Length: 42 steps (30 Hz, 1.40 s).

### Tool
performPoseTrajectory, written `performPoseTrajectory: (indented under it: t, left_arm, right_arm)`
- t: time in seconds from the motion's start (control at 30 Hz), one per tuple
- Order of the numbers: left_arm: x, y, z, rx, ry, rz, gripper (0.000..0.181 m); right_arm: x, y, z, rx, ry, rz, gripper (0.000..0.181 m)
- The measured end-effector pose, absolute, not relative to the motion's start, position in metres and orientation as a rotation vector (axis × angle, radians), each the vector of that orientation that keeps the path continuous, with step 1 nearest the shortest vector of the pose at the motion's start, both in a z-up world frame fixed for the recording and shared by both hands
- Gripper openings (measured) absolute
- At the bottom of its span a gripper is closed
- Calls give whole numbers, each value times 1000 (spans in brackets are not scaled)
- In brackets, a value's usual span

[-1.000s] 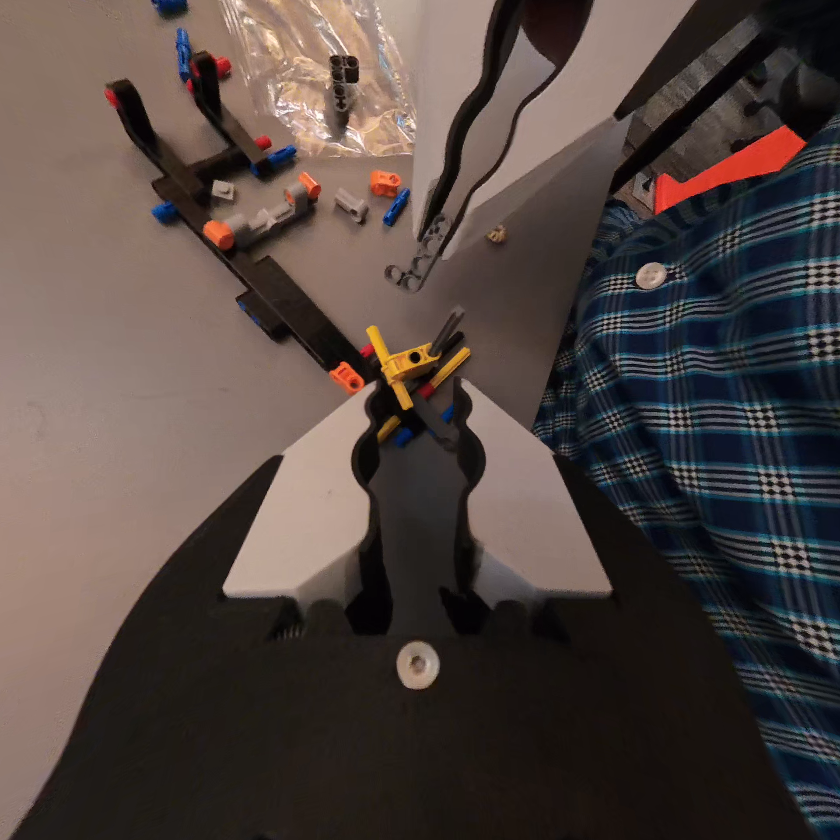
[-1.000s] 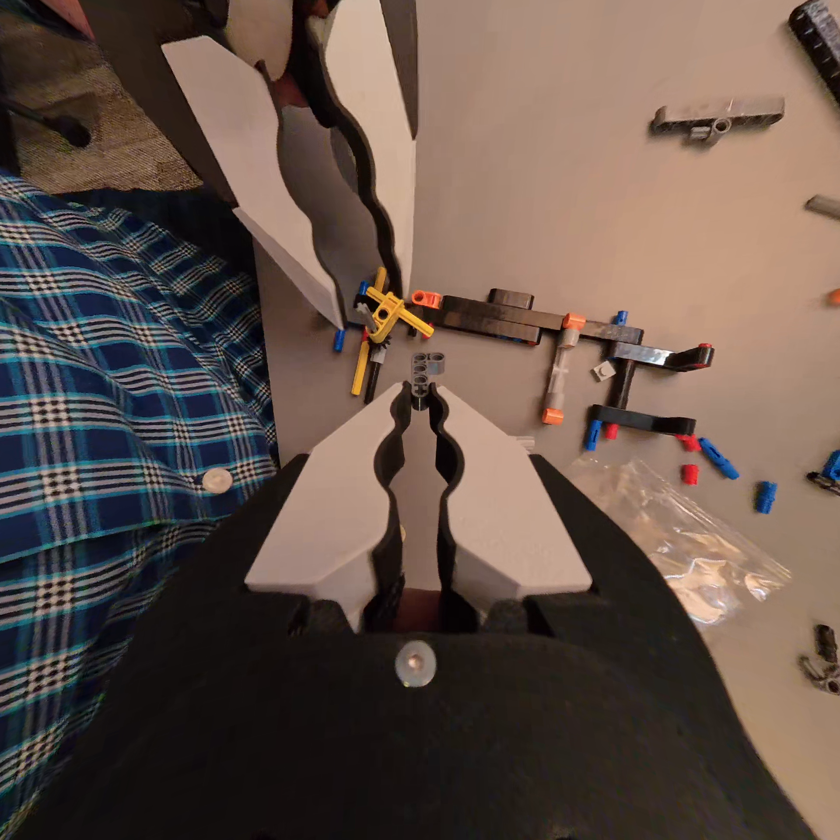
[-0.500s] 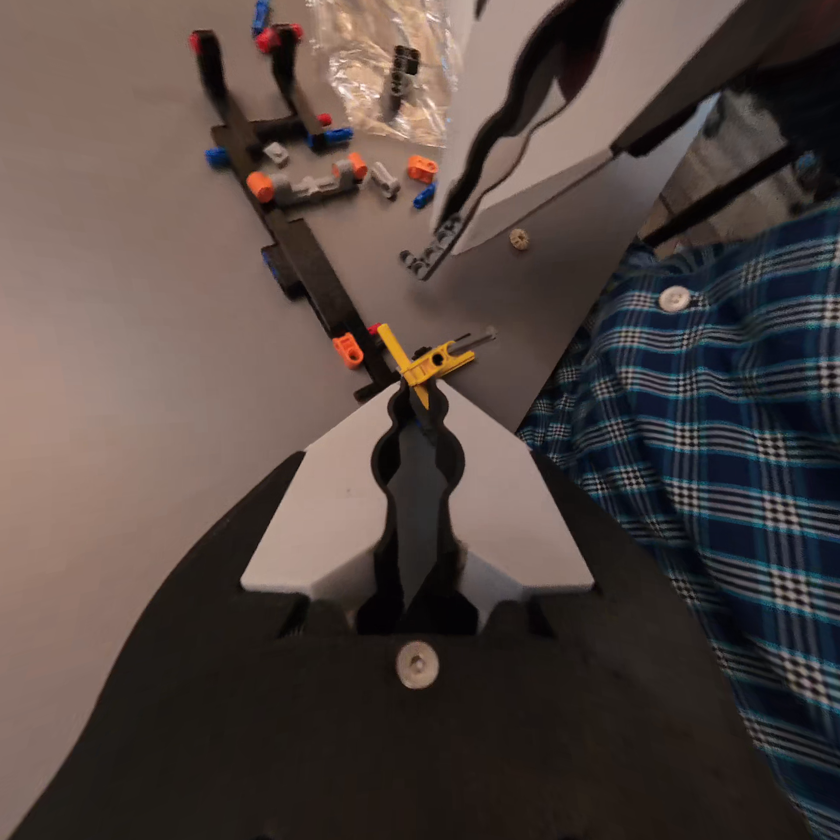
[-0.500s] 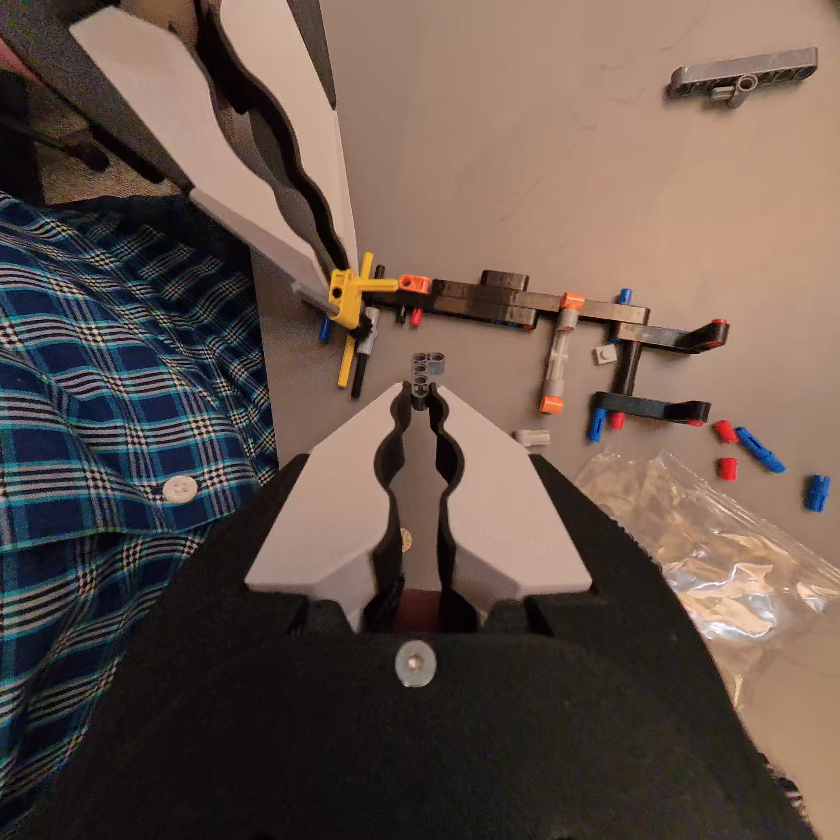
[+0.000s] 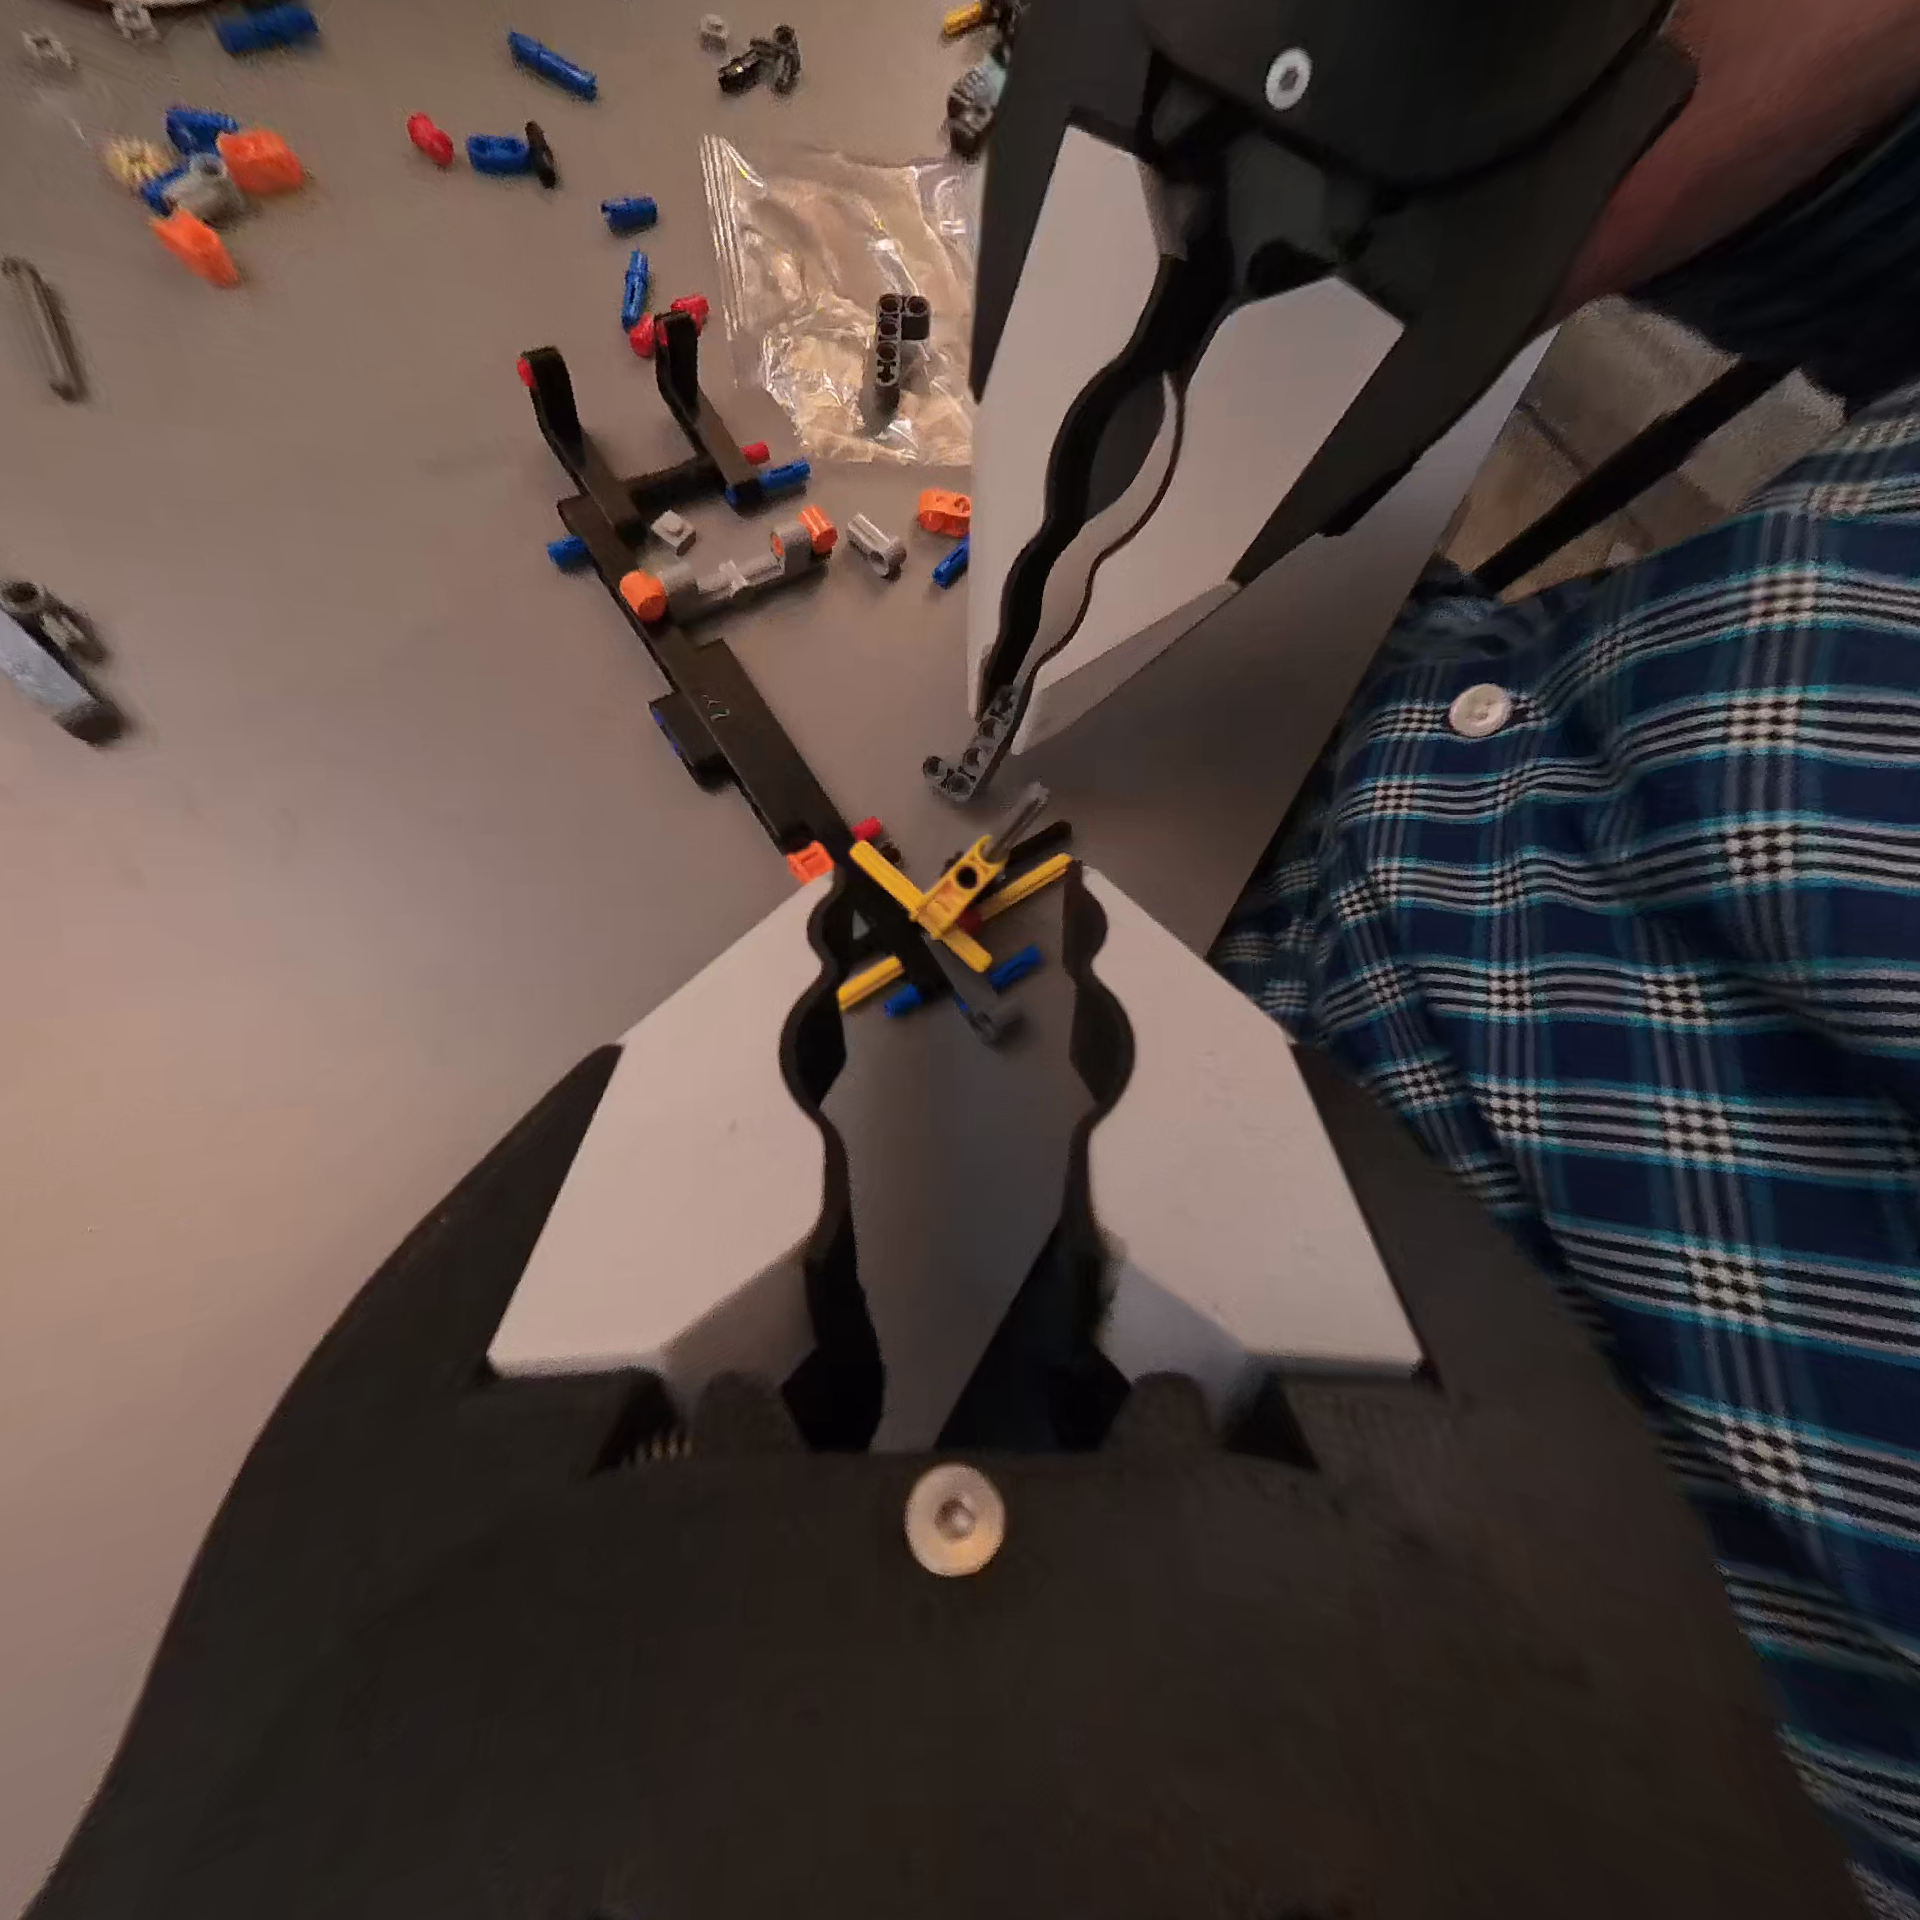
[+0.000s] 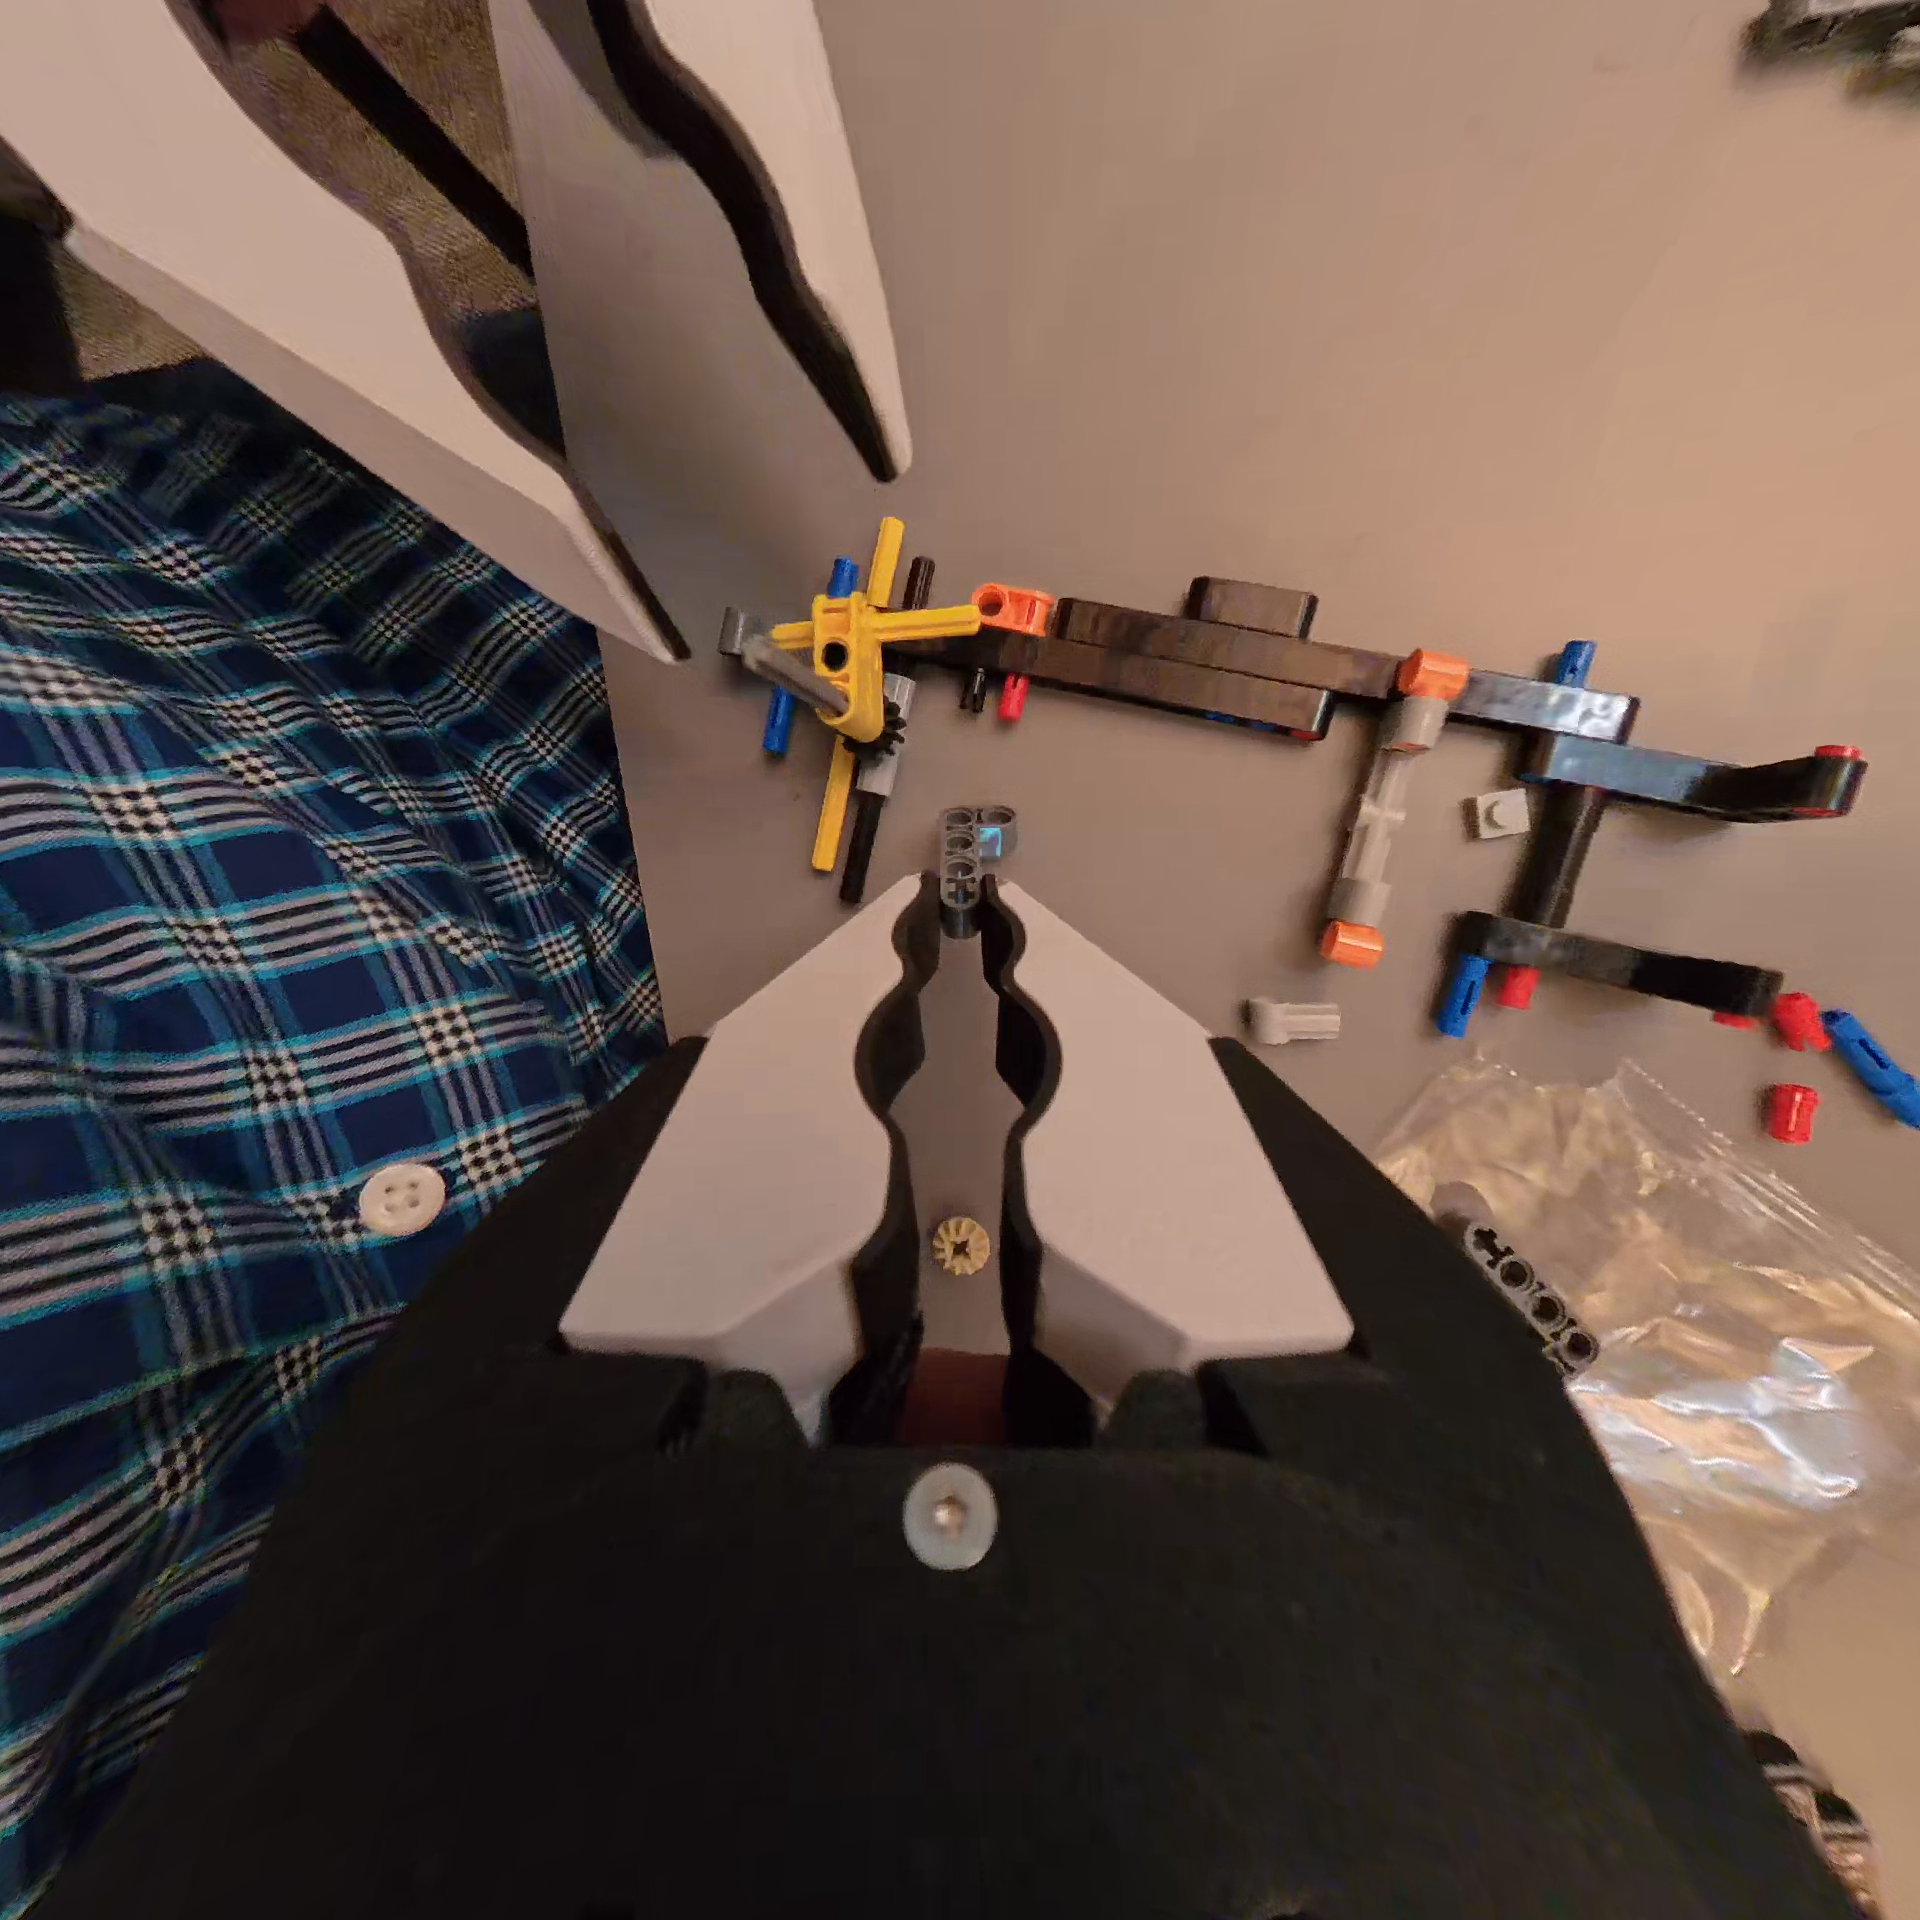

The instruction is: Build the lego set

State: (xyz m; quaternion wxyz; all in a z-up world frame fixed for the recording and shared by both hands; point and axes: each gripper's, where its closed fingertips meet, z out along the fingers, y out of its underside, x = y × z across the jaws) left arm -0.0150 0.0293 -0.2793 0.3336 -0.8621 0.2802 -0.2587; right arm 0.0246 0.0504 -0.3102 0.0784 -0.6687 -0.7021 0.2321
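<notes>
Hand-held gripper on my right [image 6: 961, 883] is squeezed shut on a small dark grey L-shaped lego beam w/ holes [image 6: 971, 847]. I pinch only its bottom end so the top holes stick out free, ready to push onto a pin, I think. It hangs just above the grey table [image 6: 1351, 312], near the build.

Left hand-held gripper [image 5: 951, 883] is wide open w/ nothing in it. Its tips sit on both sides of the near end of the long black lego frame w/ orange, red & blue bits [image 6: 1195, 660], right by the person's blue checked shirt [image 5: 1662, 1039]. That end has a yellow cross-shaped lego piece w/ a hole [image 6: 847, 644], w/ thin yellow, black & blue sticks under it. My guess: left is there to grab & steady this end while right brings the beam in.

The frame lies flat on the table, so it can slide if I push w/o holding it. The yellow bit looks loose & could turn.

Other stuff: a clear plastic bag [image 6: 1662, 1299] w/ a dark beam on it, a little tan gear [image 6: 958, 1244] on the table under my right gripper, a light grey peg [image 6: 1294, 1020], & loose red, blue & orange pieces farther off [image 5: 239, 177]. Build looks early, lots of parts left.
</notes>
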Motion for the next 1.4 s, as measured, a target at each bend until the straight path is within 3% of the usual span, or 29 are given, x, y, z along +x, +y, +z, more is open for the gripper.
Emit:
performPoseTrajectory:
  t: [0.4, 1.4]
  left_arm:
    - [-20, 29, -308, -2268, 891, -765, 48]
    - [-10, 26, -316, -2185, 952, -918, 44]
  right_arm:
    - [10, 50, -312, -2048, -2187, 484, 5]
    - [-6, 52, -312, -2151, -2207, 268, 5]
